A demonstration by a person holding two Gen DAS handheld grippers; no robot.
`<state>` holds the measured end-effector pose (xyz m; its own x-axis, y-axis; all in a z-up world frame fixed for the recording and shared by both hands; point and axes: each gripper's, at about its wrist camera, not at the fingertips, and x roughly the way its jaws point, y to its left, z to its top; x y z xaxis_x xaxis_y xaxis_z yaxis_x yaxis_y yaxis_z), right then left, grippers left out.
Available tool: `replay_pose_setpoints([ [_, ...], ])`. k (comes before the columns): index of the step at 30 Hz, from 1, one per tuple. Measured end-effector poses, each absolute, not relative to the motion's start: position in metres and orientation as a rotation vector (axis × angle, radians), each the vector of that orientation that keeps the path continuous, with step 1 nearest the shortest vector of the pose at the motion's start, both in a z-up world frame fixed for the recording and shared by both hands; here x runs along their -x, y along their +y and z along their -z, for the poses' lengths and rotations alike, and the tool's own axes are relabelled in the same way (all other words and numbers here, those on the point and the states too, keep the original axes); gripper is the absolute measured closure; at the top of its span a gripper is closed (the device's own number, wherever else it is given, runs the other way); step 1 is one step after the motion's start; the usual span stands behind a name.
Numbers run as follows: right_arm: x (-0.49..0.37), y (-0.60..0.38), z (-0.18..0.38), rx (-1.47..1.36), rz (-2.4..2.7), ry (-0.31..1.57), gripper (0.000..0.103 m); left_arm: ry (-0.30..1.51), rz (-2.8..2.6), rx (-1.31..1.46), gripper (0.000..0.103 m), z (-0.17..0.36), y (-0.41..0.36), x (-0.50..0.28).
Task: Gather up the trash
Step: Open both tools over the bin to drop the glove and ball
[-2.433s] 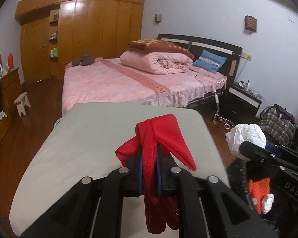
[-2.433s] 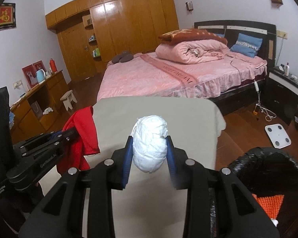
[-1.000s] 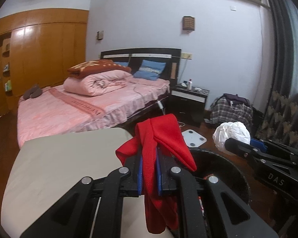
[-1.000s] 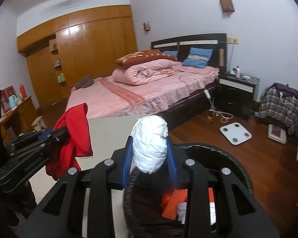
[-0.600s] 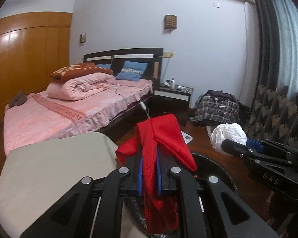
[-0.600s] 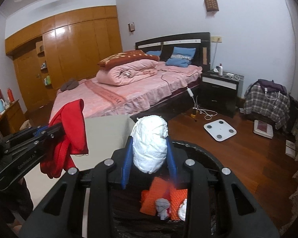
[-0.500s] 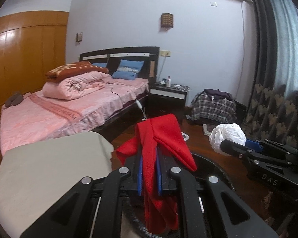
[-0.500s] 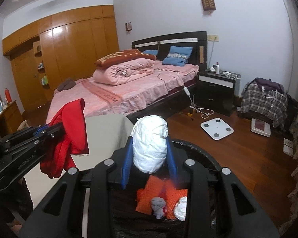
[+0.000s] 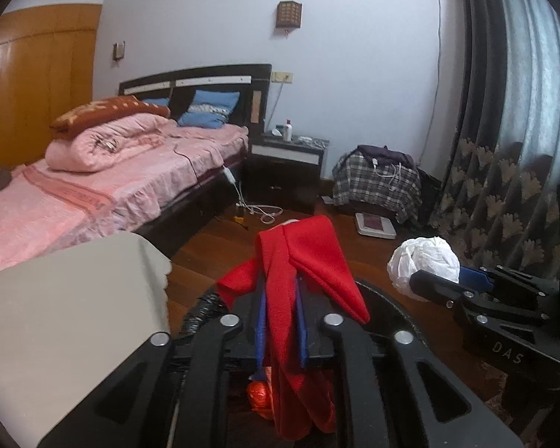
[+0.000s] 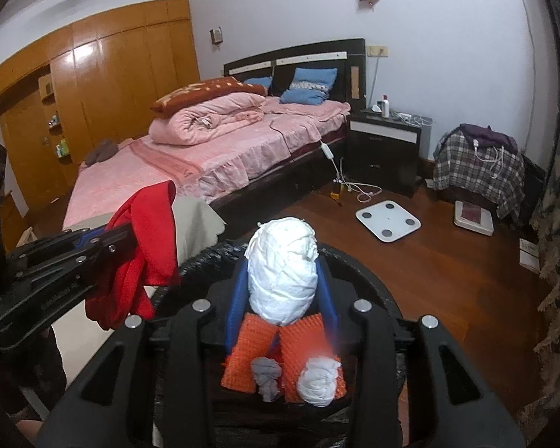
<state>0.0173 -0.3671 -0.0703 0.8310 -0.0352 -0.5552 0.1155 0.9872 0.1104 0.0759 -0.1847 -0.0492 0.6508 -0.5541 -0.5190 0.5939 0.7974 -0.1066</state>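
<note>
While both loads hang over the black-lined bin [image 10: 373, 291], we hold them ready to drop. Our right gripper [image 10: 282, 280] is clamped on a white paper wad [image 10: 282, 268], which sits directly above the bin's mouth, its long axis upright between the fingers. Our left gripper [image 9: 280, 321] pinches a red cloth [image 9: 298, 261] that drapes down over the bin's near-left rim, beside the beige table [image 9: 56, 298]. Orange netting [image 10: 250, 354] and smaller wads lie inside already. We judge the right hand better placed to let go first.
</note>
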Motion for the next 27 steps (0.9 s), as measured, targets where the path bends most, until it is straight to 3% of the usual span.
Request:
replay_pose_setpoints([
  [2,-0.020,-0.370,0.075,-0.140,0.093,0.596,0.063,0.601,0.671,-0.073,0.066,0.057,-0.186,-0.082],
  [4,-0.021,-0.375,0.080,-0.143,0.108,0.602,0.056,0.613,0.676,-0.069,0.054,0.062,-0.186,-0.084],
  [7,-0.021,-0.380,0.084,-0.156,0.123,0.607,0.042,0.620,0.663,-0.066,0.045,0.068,-0.182,-0.085],
  [9,-0.019,-0.382,0.084,-0.162,0.136,0.601,0.025,0.619,0.640,-0.063,0.041,0.068,-0.176,-0.085],
  [11,-0.018,-0.382,0.082,-0.166,0.144,0.596,0.010,0.608,0.609,-0.061,0.029,0.066,-0.168,-0.085],
  [19,-0.014,-0.366,0.066,-0.177,0.097,0.604,0.007,0.577,0.468,-0.058,0.006,0.048,-0.122,-0.073],
  [27,-0.004,-0.331,0.042,-0.153,0.017,0.574,0.005,0.592,0.374,-0.052,0.006,0.035,-0.087,-0.054],
])
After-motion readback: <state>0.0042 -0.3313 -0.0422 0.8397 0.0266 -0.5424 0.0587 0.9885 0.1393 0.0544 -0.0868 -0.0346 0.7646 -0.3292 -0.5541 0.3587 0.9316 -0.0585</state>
